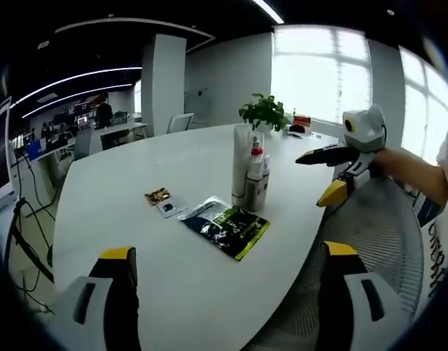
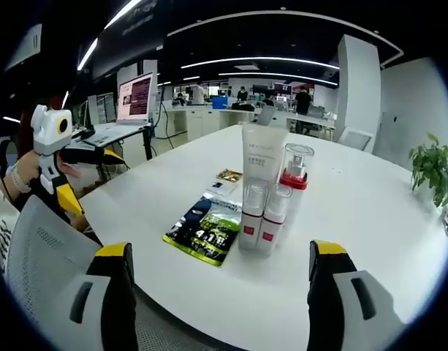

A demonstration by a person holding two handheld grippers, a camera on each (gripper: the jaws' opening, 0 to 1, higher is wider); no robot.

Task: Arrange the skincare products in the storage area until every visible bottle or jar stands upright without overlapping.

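Four skincare products stand upright in a tight cluster on the white table (image 1: 136, 183): a tall white tube (image 1: 242, 164) (image 2: 262, 157), a clear-capped bottle with a red collar (image 1: 257, 155) (image 2: 295, 172), and two small clear-capped bottles (image 1: 257, 191) (image 2: 263, 213) in front. A green-and-black sachet (image 1: 227, 228) (image 2: 207, 230) lies flat beside them. My left gripper (image 1: 229, 251) (image 2: 93, 183) is open and empty, back from the table edge. On the opposite side my right gripper (image 2: 222, 248) (image 1: 316, 178) is open and empty too, facing the cluster.
A small gold packet (image 1: 158, 196) (image 2: 229, 175) and a small card (image 1: 167, 208) lie near the sachet. A potted plant (image 1: 264, 113) (image 2: 432, 164) stands further along the table. A mesh chair back (image 1: 377, 234) (image 2: 48, 248) is at the table edge. A laptop (image 2: 132, 102) sits on another desk.
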